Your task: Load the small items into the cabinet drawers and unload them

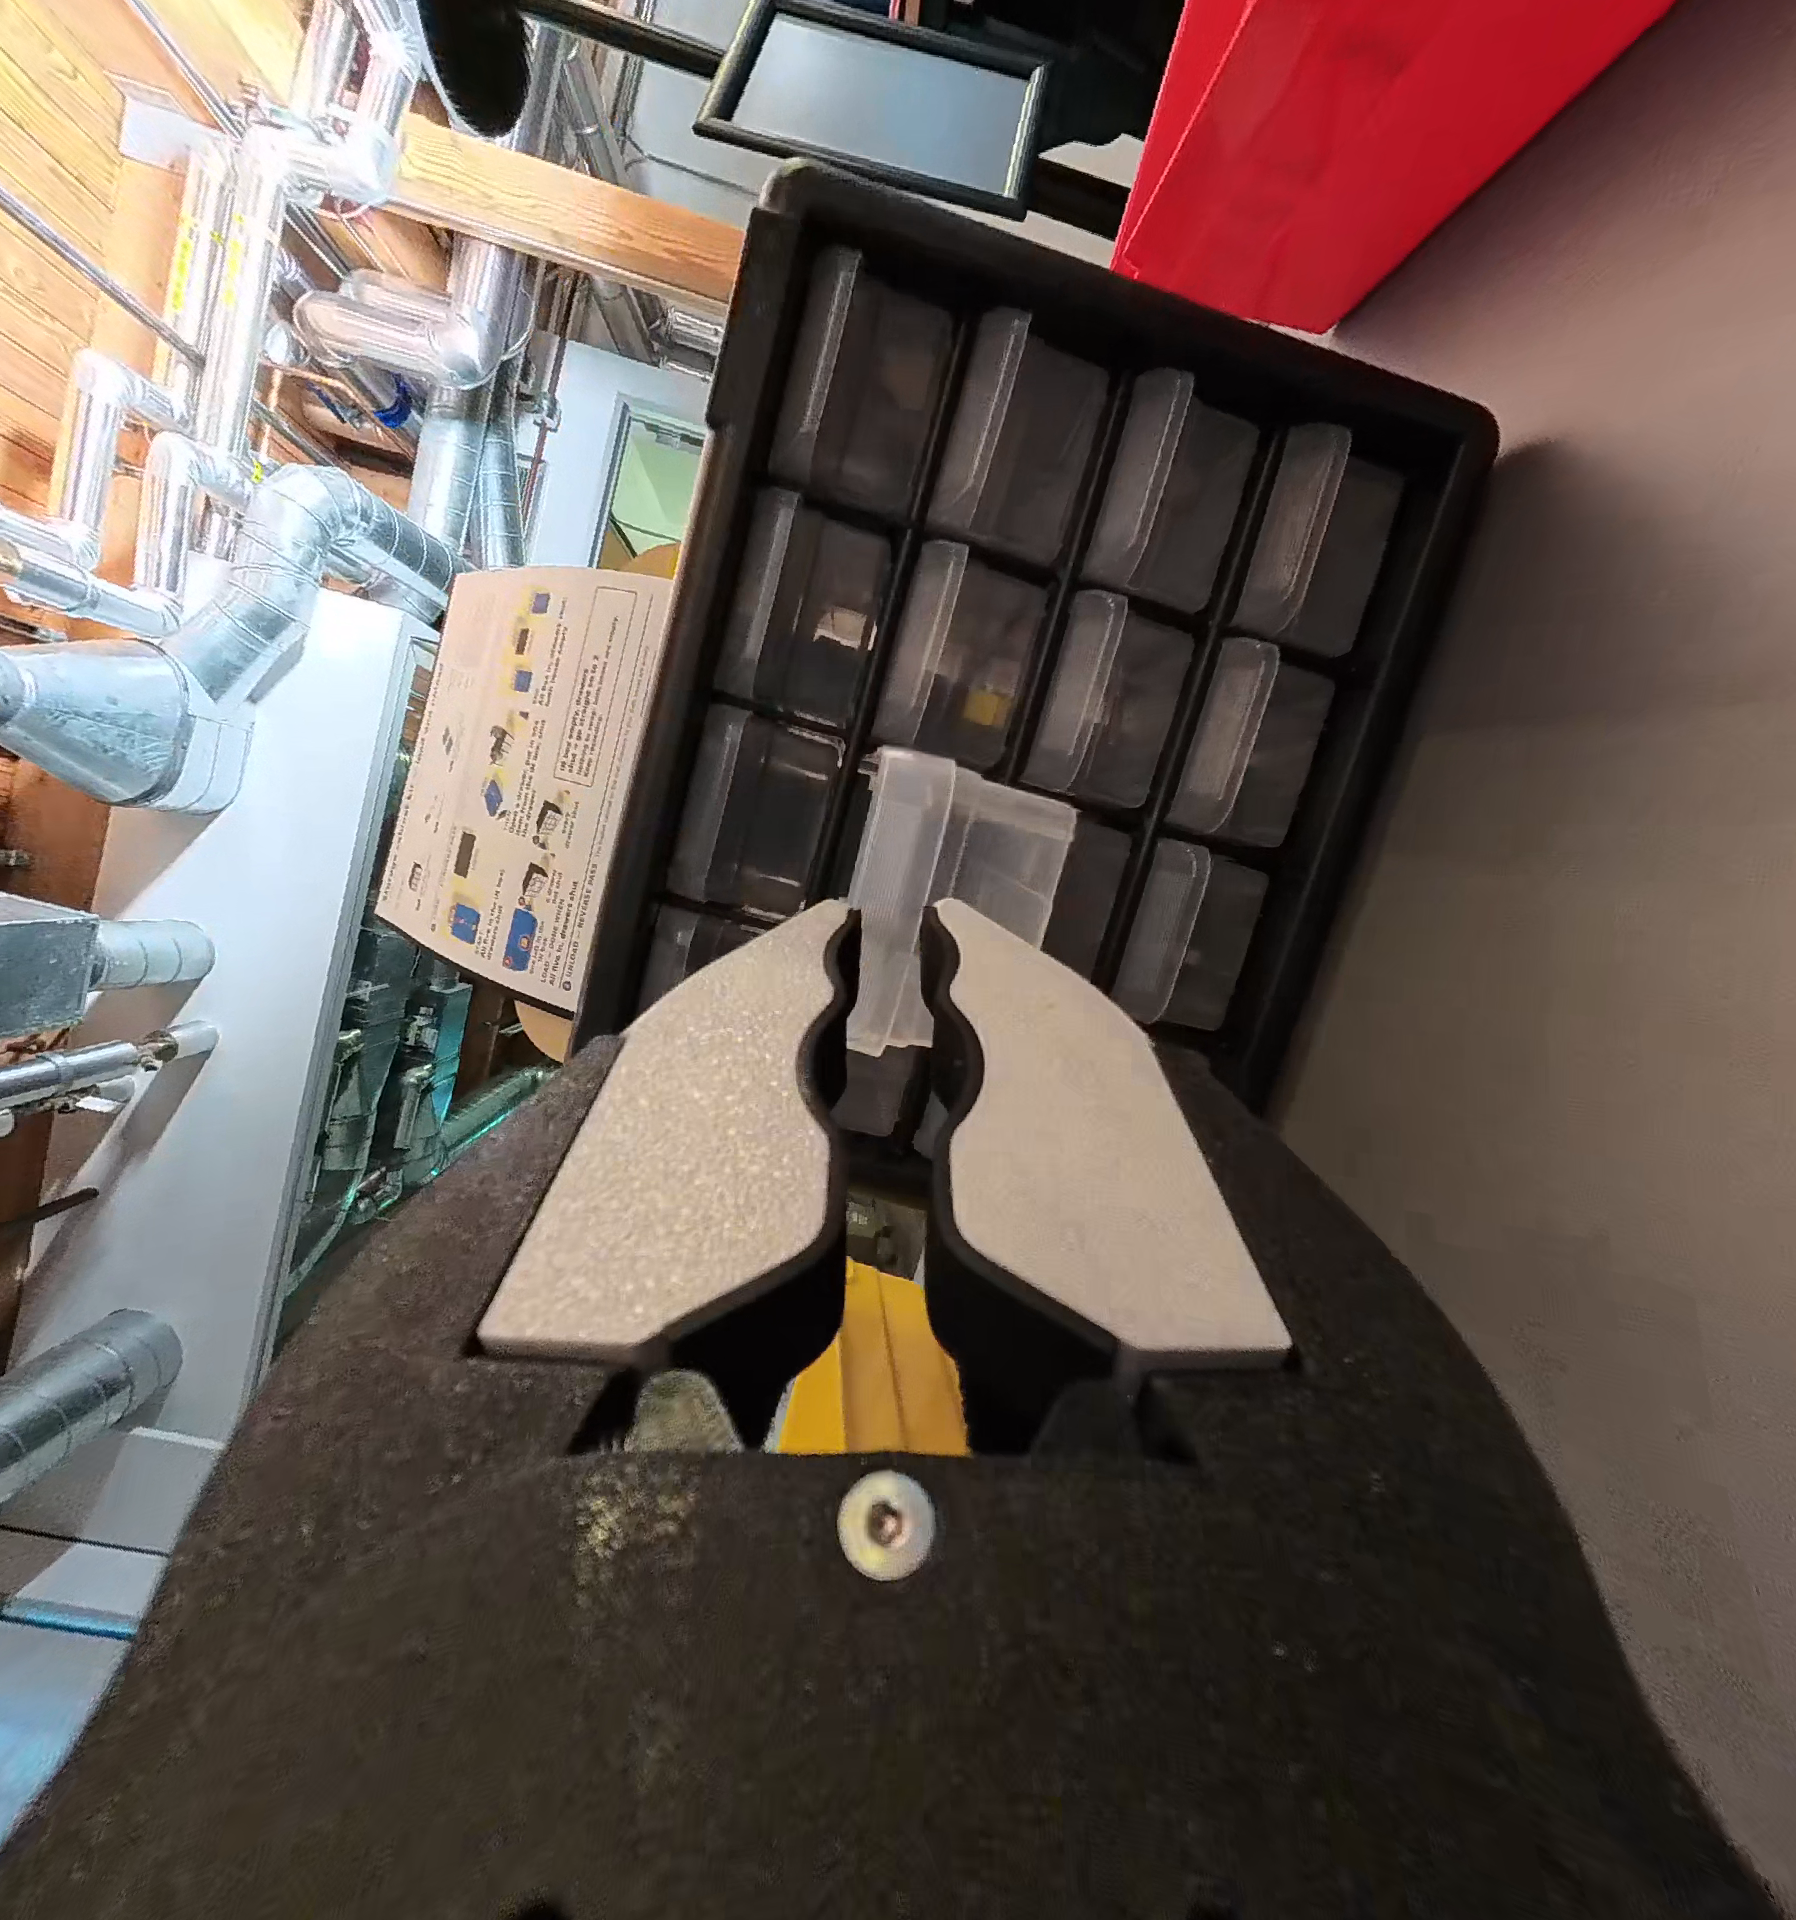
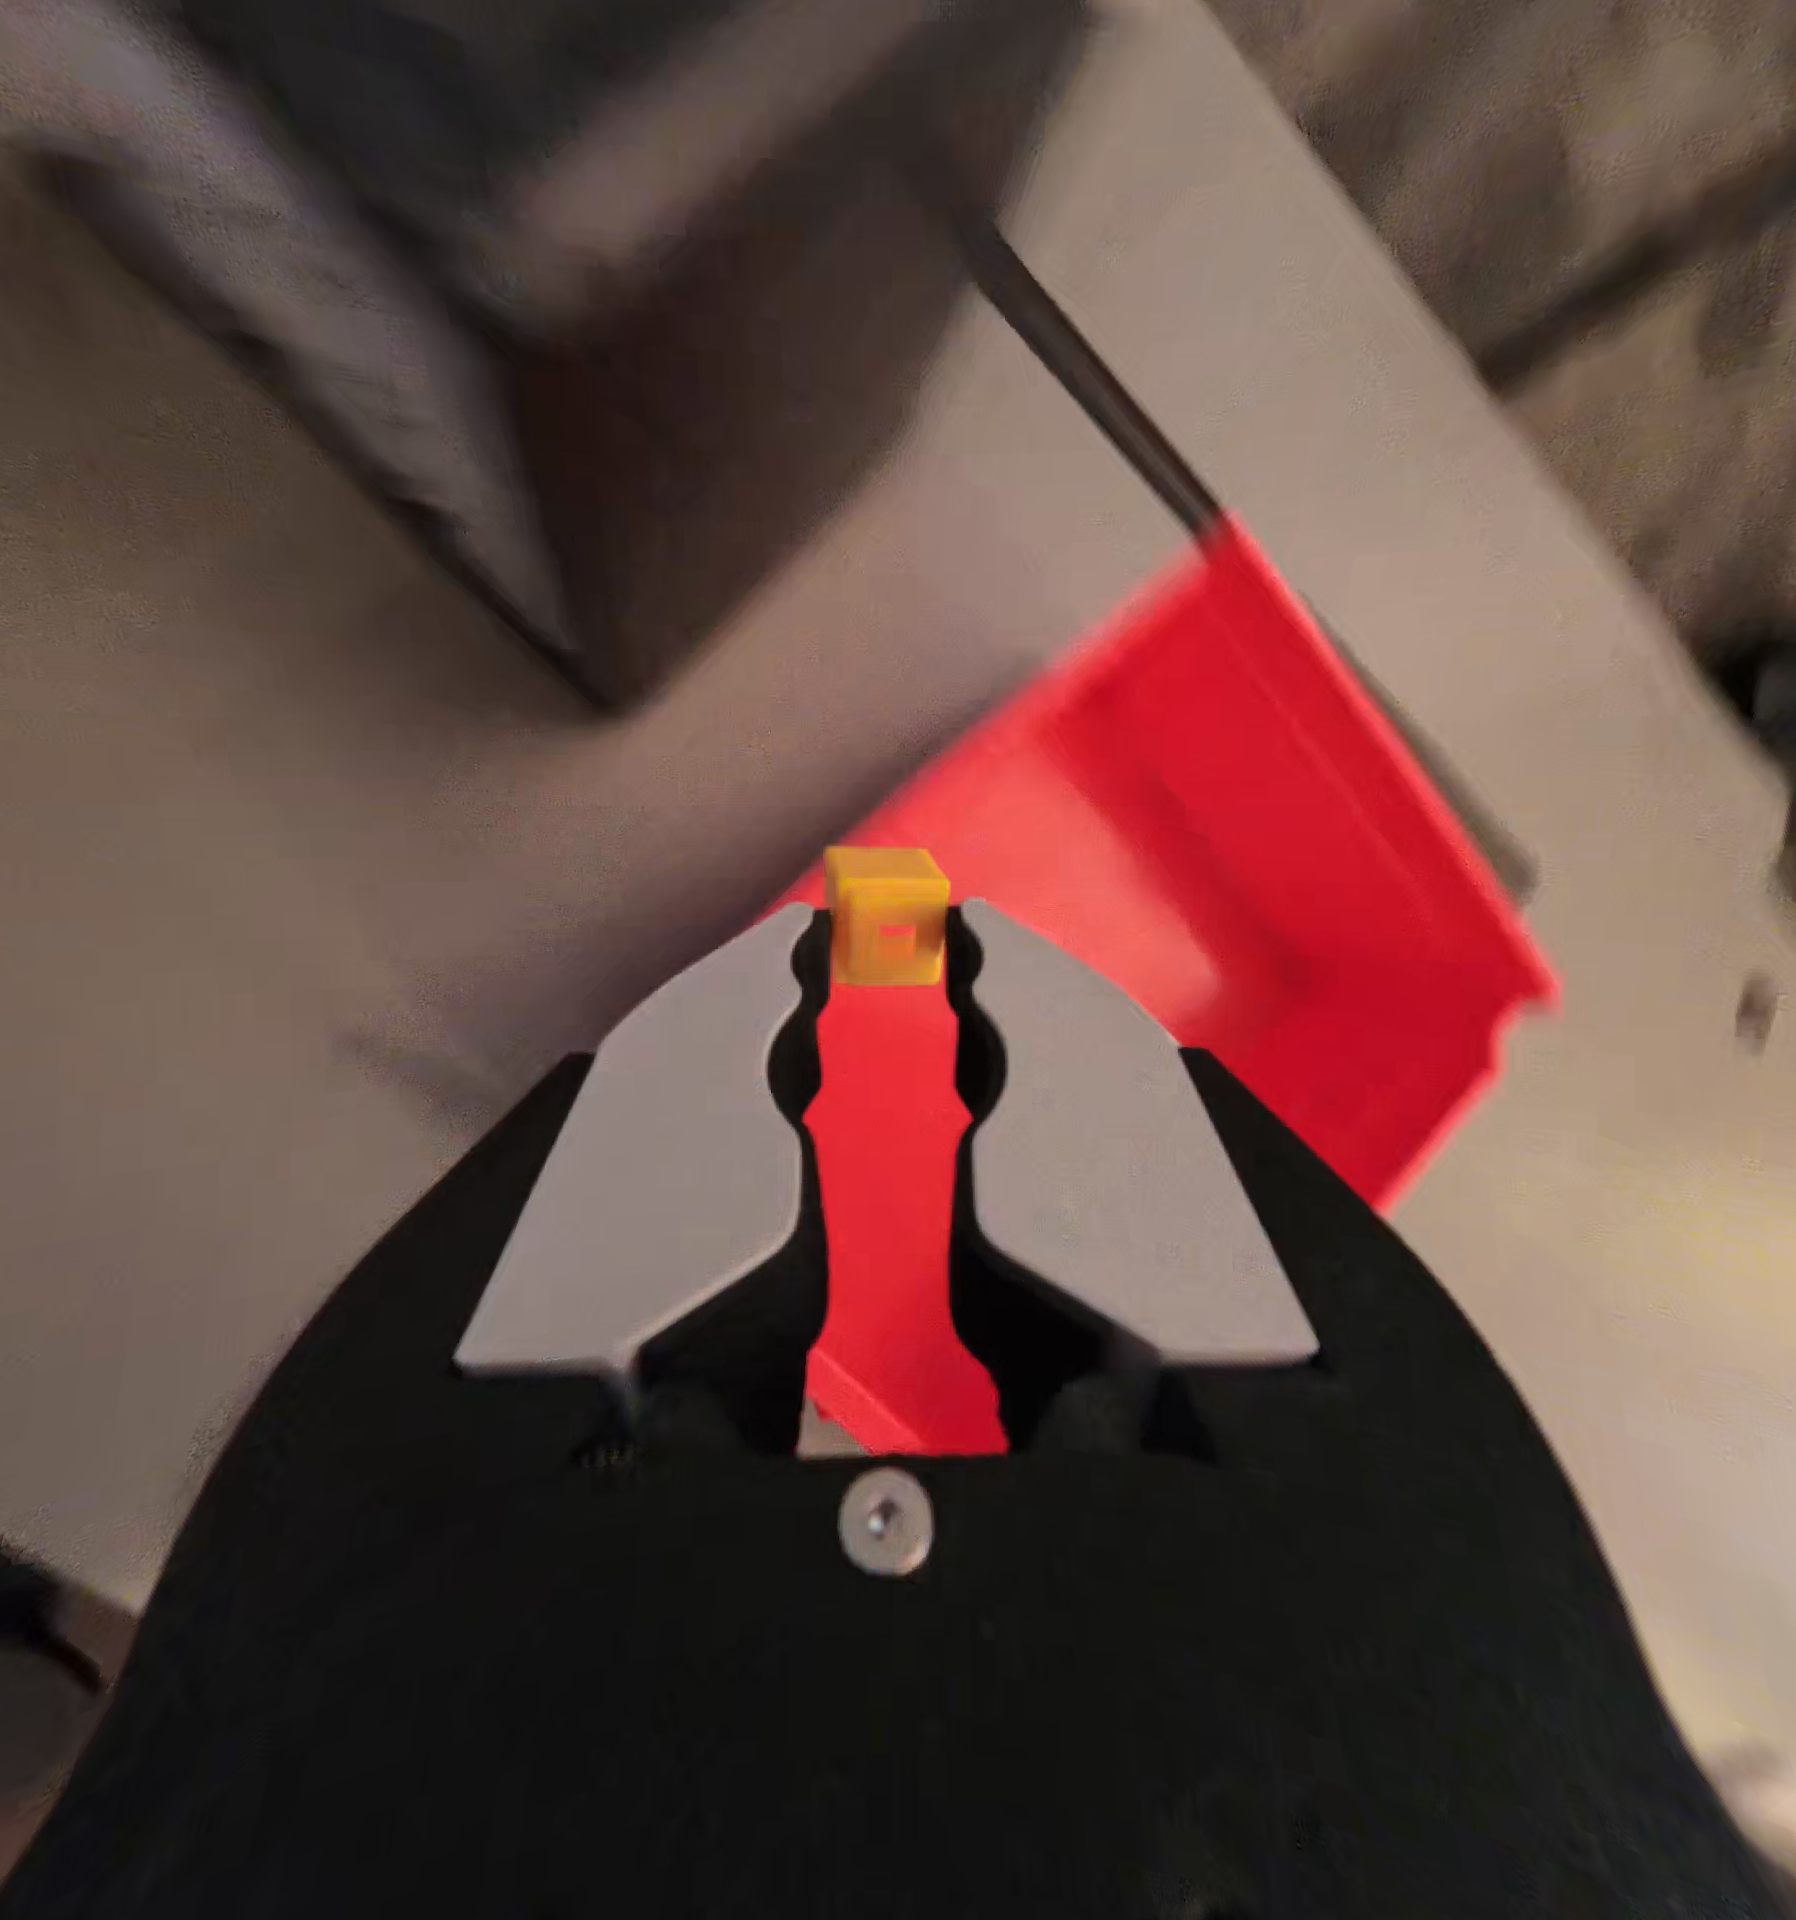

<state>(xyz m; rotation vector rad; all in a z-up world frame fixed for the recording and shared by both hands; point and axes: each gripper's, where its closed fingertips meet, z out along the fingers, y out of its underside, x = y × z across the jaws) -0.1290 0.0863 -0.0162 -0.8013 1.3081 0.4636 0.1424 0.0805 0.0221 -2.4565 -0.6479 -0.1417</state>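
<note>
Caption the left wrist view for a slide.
Left gripper pinching the clear handle of a partly pulled-out drawer in the black cabinet.

Left gripper (image 1: 892, 920) rolled sideways, jaws pinched nearly closed. Right gripper (image 2: 886, 914) jaws clamped, slightly wider gap.

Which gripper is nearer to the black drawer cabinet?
Left. The left gripper grips a clear drawer's handle on the cabinet; the right gripper holds a yellow block above a red bin.
</note>
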